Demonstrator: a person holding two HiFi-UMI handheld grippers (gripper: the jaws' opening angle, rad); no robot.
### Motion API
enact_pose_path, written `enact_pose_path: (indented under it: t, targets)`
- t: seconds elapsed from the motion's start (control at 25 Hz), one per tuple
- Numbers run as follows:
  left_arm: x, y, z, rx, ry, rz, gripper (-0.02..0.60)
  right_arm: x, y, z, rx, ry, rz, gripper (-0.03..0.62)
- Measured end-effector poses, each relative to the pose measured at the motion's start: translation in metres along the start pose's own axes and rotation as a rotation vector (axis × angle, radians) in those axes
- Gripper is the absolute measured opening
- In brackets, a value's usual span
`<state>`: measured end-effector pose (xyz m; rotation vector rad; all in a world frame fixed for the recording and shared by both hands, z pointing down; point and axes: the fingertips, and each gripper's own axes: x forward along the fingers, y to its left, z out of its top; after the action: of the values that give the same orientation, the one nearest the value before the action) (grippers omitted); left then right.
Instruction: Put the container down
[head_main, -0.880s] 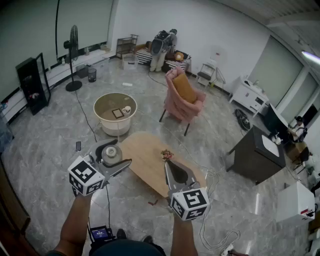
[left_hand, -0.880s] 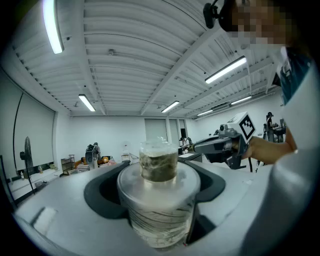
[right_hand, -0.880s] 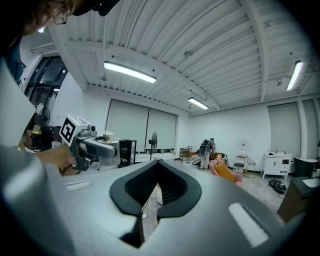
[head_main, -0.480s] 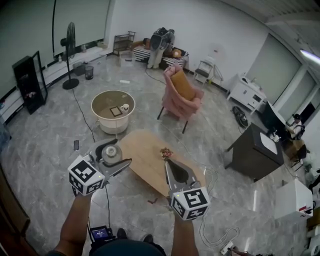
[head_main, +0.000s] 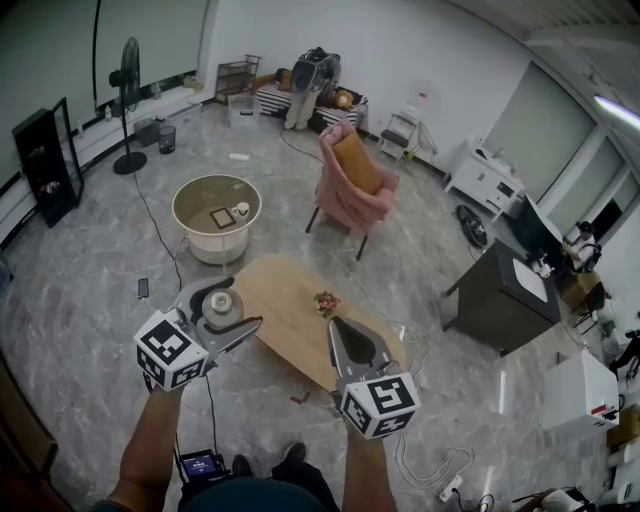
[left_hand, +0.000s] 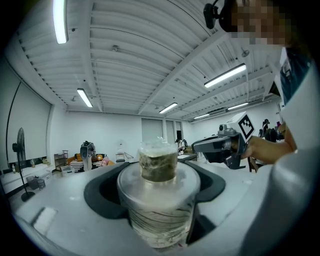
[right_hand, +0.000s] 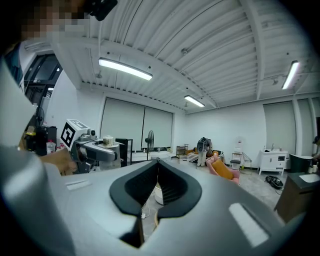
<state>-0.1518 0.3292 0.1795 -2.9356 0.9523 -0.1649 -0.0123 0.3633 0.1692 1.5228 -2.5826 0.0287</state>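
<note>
A clear round container (head_main: 219, 306) with a narrower capped top is held upright above the floor, just left of the oval wooden table (head_main: 283, 322). My left gripper (head_main: 226, 306) is shut on the container, its dark jaws spread wide around the body. In the left gripper view the container (left_hand: 157, 202) fills the space between the jaws. My right gripper (head_main: 336, 327) hovers over the table's near end, shut, with nothing in it. In the right gripper view its fingertips (right_hand: 157, 163) meet.
A small flower-like object (head_main: 327, 304) lies on the wooden table. Beyond stand a round beige table (head_main: 214, 215), a pink armchair (head_main: 352, 190), a dark desk (head_main: 505, 295) at right and a fan (head_main: 128, 100). A person (head_main: 305, 85) bends at the far wall. Cables cross the floor.
The room has slid slightly in the head view as the camera moved. Both grippers keep their places, and the container stays in the left jaws.
</note>
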Motion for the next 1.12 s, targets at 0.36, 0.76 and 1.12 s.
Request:
enact_pose_path:
  t: [0.36,0.76,1.12]
  targets:
    - [0.035,0.028,-0.011,-0.007,0.035,0.044,0.339,0.044,-0.035,-0.009,0.028,-0.01,0.064,0.011]
    - [0.106,0.069,-0.01,-0.03,0.059,0.134,0.339,0.108,-0.111,-0.009,0.048,-0.021,0.16,0.012]
    - [0.162,0.088,0.001,-0.03,0.072,0.214,0.339,0.144,-0.169,0.0,0.049,-0.051,0.253,0.011]
